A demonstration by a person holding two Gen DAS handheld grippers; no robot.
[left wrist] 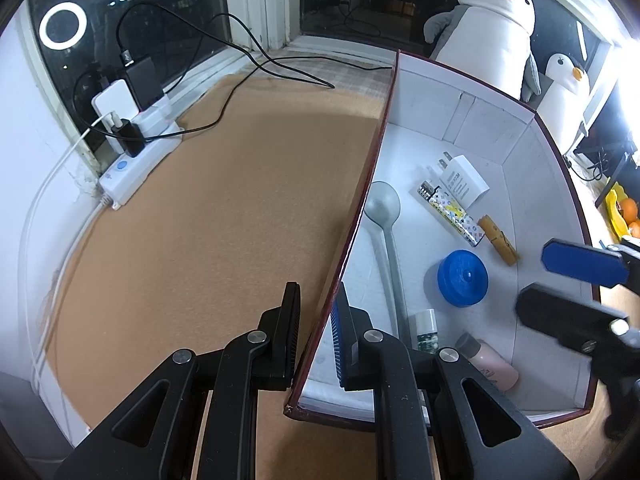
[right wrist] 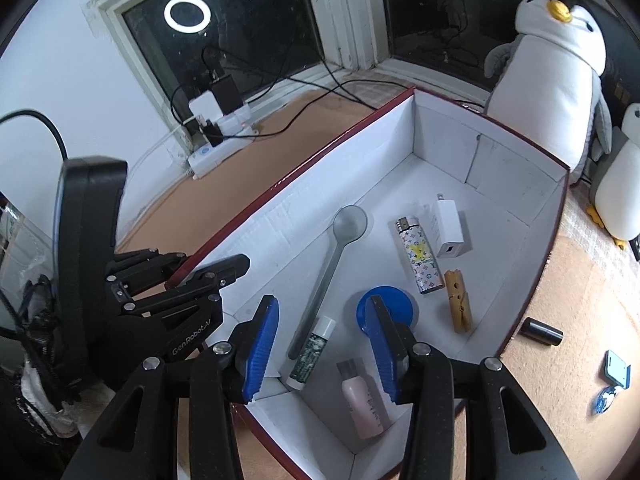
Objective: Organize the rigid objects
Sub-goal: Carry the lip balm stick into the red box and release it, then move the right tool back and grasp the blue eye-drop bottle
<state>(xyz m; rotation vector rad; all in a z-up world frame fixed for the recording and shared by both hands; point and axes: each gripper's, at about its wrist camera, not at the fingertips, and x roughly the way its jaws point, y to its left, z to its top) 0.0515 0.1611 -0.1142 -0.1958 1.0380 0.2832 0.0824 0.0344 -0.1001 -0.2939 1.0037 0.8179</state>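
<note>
With the left gripper (left wrist: 316, 336) clamped on the box (left wrist: 362, 208) wall, the right gripper (right wrist: 324, 344) hangs empty, fingers apart, over the box; the cylinder (right wrist: 541, 332) lies outside to its right, nearer that hand.

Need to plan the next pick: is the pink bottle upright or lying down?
Lying down. The pink bottle rests on its side on the box floor, cap toward the blue lid.
</note>
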